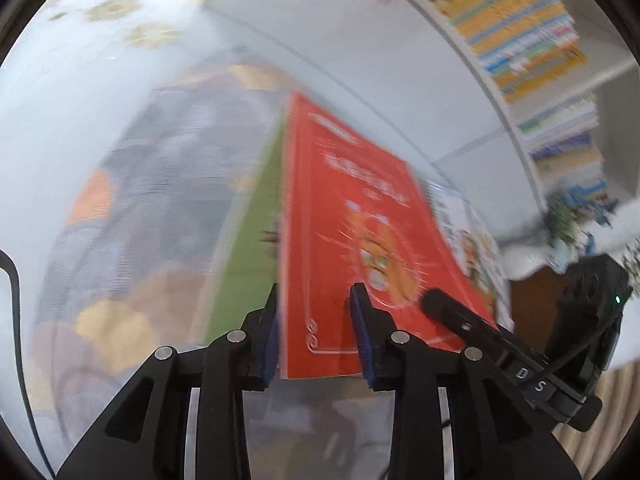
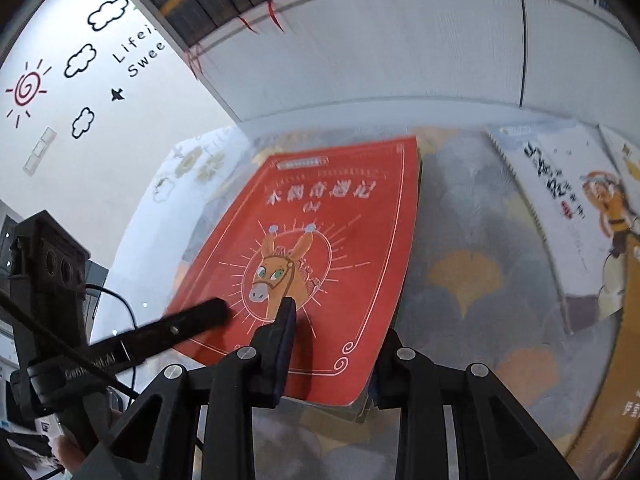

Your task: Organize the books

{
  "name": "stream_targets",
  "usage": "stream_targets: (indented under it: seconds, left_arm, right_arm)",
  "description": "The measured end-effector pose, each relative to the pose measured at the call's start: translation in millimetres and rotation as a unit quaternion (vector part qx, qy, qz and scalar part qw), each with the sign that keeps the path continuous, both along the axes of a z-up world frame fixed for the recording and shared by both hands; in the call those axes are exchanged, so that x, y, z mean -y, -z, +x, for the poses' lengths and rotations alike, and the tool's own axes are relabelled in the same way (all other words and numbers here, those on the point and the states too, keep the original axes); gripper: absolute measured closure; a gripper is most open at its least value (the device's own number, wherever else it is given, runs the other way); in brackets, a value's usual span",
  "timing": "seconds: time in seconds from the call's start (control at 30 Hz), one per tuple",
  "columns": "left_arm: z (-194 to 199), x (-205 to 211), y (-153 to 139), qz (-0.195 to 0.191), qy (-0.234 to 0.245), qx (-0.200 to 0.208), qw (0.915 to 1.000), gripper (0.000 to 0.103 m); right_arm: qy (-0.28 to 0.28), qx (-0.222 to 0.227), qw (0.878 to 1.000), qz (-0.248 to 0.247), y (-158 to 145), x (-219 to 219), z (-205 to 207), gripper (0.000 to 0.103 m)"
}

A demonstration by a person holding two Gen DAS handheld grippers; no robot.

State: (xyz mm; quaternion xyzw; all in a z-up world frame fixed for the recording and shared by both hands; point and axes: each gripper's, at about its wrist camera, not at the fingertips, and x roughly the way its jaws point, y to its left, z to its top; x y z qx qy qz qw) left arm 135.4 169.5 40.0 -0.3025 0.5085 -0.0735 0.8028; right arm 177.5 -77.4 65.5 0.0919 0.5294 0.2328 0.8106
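A red book with a cartoon donkey on its cover is held between both grippers, tilted above a patterned rug. A green book shows beneath it on the left, and darker book edges show under its near corner. My left gripper is shut on the near edge, one finger on the cover and the other at the book's left side. My right gripper is shut on the near right corner, one finger on top and one underneath. The other gripper's upper finger lies on the cover in each view.
A white picture book and another beside it lie on the grey and orange leaf-patterned rug to the right. A white bookcase filled with books stands behind. A white flowered cloth is at the left.
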Motion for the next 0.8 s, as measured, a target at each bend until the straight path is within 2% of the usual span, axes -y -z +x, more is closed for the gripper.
stream_targets:
  seconds: [0.13,0.27,0.4,0.47,0.5,0.6,0.67,0.77,0.8]
  left_arm:
    - [-15.0,-26.2,4.8,-0.022,-0.044,-0.001,0.9988,0.074]
    - [-23.1,-30.1,2.1,0.003,-0.057,-0.008,0.9984,0.074]
    - [-31.1,-11.1,-8.8,0.042,-0.034,-0.006,0.9985,0.074]
    - [-39.8,6.9,-18.6,0.059,-0.004,0.006,0.9982,0.074]
    - [-44.5,16.8,-23.4,0.056,0.017,0.014,0.9982,0.074]
    - [-51.4,61.4,-33.3,0.034,0.096,0.019,0.9946,0.064]
    - [-54.2,103.4,-38.2,0.022,0.152,0.023,0.9879,0.043]
    - [-58.9,170.9,-40.9,-0.001,0.229,0.022,0.9732,0.037]
    - [-58.2,193.7,-39.1,-0.008,0.251,0.015,0.9679,0.037]
  right_arm:
    - [-0.004,-0.026,1.0,-0.009,17.5,-6.6,2.4,0.074]
    - [-0.02,-0.039,0.999,0.015,20.8,-15.5,-2.2,0.073]
    - [-0.024,-0.042,0.999,0.017,23.5,-11.5,-10.6,0.068]
    - [-0.017,-0.06,0.998,0.028,21.8,3.4,-18.4,0.067]
    - [-0.012,-0.06,0.998,0.031,20.3,13.5,-26.1,0.067]
    - [0.006,-0.054,0.998,0.022,19.2,55.5,-60.0,0.067]
    - [0.032,-0.069,0.997,0.021,23.5,92.1,-87.0,0.067]
    - [0.095,-0.081,0.992,0.023,22.1,157.9,-133.3,0.066]
    - [0.126,-0.081,0.989,0.022,19.3,187.3,-152.0,0.06]
